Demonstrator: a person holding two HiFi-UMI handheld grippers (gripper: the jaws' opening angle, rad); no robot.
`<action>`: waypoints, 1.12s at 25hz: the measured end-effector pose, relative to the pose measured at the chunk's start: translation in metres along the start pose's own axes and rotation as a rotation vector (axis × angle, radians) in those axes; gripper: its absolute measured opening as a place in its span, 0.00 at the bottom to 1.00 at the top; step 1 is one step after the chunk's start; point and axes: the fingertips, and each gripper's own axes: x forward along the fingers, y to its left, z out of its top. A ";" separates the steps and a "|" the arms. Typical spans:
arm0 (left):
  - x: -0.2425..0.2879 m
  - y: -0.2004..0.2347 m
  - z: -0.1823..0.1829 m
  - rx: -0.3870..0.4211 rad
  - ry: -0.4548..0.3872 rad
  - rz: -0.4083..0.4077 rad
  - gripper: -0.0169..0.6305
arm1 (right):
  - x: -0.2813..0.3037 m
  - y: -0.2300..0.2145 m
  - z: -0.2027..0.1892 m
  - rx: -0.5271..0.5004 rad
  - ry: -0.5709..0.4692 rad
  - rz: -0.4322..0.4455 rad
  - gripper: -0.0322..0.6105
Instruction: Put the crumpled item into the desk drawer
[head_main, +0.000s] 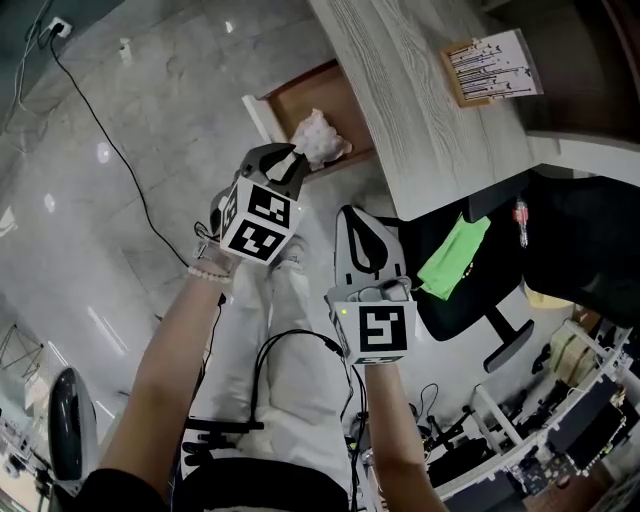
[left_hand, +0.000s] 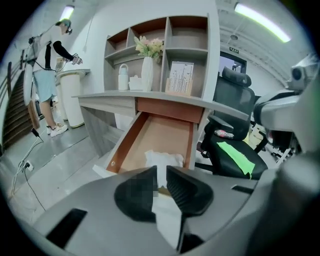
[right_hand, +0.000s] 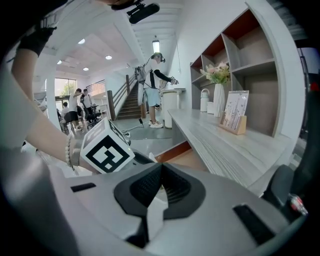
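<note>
One crumpled paper wad lies inside the open drawer, at its front end. Left gripper is nearer, directly before the wad, jaws narrowly apart and released. Right gripper, farther from the drawer, is clenched empty.

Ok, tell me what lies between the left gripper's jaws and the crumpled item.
Nothing: the left gripper view shows only a short bare strip of drawer floor between the left gripper and the crumpled item.
</note>
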 end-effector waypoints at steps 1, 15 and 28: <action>-0.006 0.000 0.001 -0.011 -0.014 0.000 0.11 | -0.001 0.001 0.003 -0.005 -0.008 0.001 0.05; -0.105 -0.025 0.050 -0.014 -0.132 -0.009 0.05 | -0.040 0.002 0.061 -0.021 -0.067 0.003 0.05; -0.202 -0.042 0.123 0.021 -0.232 0.019 0.05 | -0.092 0.002 0.118 -0.032 -0.129 -0.014 0.05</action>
